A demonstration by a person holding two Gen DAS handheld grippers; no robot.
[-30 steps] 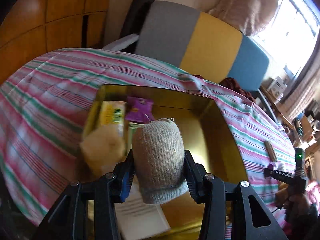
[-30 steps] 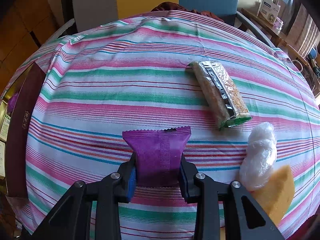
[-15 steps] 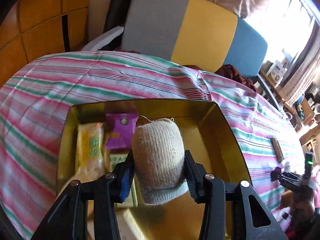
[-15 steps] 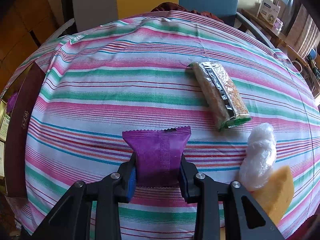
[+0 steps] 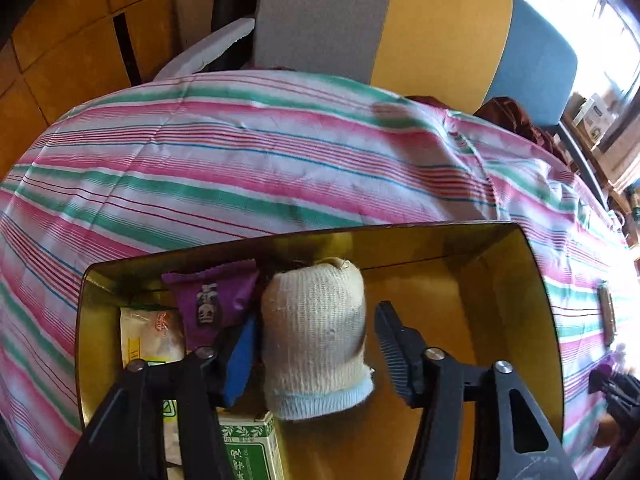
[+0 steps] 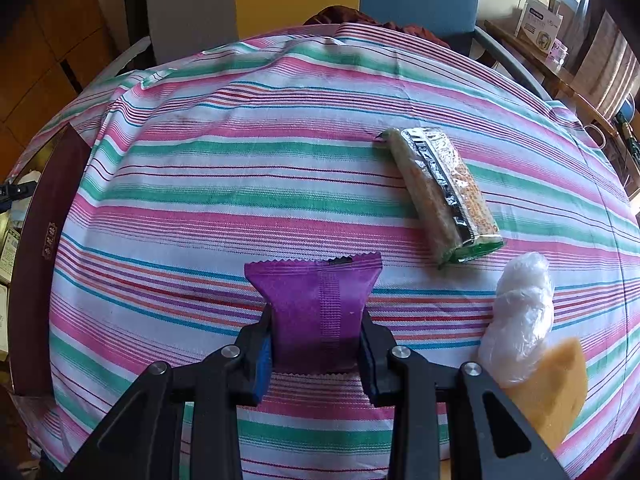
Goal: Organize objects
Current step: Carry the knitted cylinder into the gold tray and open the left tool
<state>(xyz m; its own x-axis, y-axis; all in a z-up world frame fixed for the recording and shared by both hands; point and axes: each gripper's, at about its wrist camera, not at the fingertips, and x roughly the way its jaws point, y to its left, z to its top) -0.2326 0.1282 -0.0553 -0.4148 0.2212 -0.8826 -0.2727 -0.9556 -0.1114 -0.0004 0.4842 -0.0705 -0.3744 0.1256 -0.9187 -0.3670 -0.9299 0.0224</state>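
Note:
A rolled beige knit glove (image 5: 316,332) with a pale blue cuff rests inside the gold-lined box (image 5: 520,320). My left gripper (image 5: 316,320) stands around it with its jaws opening. The right pad is clear of the knit and the left pad sits just beside it. A purple snack packet (image 5: 212,300) lies to the glove's left in the box. In the right wrist view, my right gripper (image 6: 316,340) is shut on another purple packet (image 6: 316,304) just above the striped cloth.
A pale yellow packet (image 5: 148,336) and a green carton (image 5: 252,452) also lie in the box. On the cloth are a foil cracker pack (image 6: 440,192), a white plastic wad (image 6: 520,320) and a yellow sponge (image 6: 552,392). The box's maroon wall (image 6: 44,240) is far left.
My left gripper has moved forward and lower into the box, and its jaws have spread off the rolled glove. The right gripper and its purple packet have stayed put.

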